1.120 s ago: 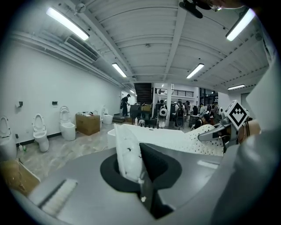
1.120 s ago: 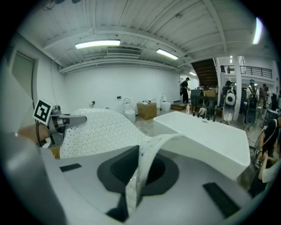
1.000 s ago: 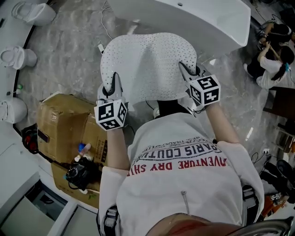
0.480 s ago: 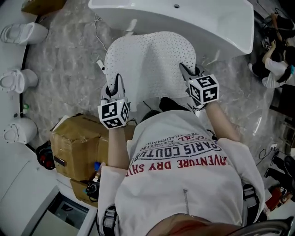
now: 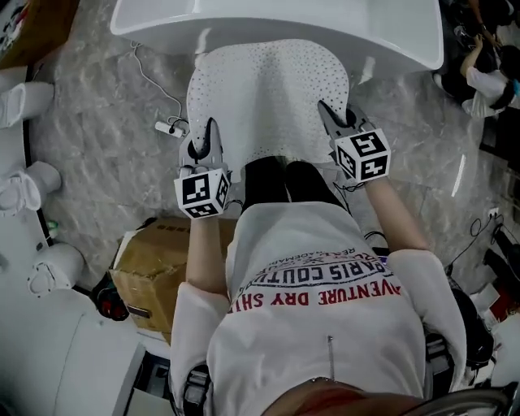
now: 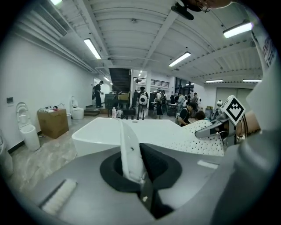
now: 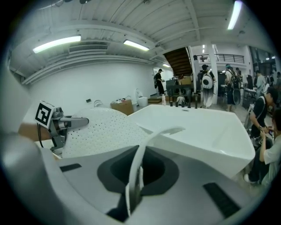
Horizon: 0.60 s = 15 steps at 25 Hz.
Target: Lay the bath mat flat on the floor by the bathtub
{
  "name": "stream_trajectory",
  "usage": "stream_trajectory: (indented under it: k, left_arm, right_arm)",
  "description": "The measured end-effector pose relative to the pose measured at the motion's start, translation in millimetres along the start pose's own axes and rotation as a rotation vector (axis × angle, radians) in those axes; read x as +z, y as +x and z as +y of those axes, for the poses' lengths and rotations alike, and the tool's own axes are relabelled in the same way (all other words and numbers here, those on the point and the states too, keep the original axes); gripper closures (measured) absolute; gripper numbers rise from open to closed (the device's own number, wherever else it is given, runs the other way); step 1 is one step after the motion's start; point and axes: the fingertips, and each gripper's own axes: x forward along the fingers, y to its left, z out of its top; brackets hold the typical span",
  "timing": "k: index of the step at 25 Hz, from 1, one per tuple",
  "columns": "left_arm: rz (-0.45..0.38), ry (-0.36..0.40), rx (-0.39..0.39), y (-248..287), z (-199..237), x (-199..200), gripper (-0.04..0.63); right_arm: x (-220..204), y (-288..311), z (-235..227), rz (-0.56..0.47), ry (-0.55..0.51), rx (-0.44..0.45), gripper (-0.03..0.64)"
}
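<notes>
A white perforated bath mat [image 5: 268, 93] hangs stretched between my two grippers, above the grey marble floor and just in front of the white bathtub [image 5: 276, 20]. My left gripper [image 5: 210, 134] is shut on the mat's near left edge; that edge [image 6: 131, 151] stands pinched between its jaws. My right gripper [image 5: 330, 114] is shut on the near right edge, and a strip of the mat [image 7: 137, 169] curls up out of its jaws. In the head view the mat's far edge reaches the tub's rim. The person's legs are under the mat's near edge.
A cardboard box [image 5: 158, 268] sits on the floor behind my left side. White toilets [image 5: 24, 101] line the left wall. A cable with a plug [image 5: 166, 127] lies left of the mat. People [image 5: 487, 77] crouch at the upper right, beyond the tub's end.
The person has stepped toward the bathtub, carrying the mat forward with both grippers still shut on it. The tub now lies closer and the cardboard box has dropped behind.
</notes>
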Motion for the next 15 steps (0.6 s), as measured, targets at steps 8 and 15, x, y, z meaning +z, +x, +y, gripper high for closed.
stream_trajectory:
  k: [8,15]
  left_arm:
    - [0.107,0.011,-0.140,91.1,29.6,-66.1,0.575]
    - [0.262,0.004,-0.160,167.3,58.0,-167.2,0.575]
  right_arm:
    - [-56.7,60.8,-22.3,0.067,0.094,-0.132,0.598]
    - [-143.8,129.5,-56.2,0.192,0.144,-0.180,0.598]
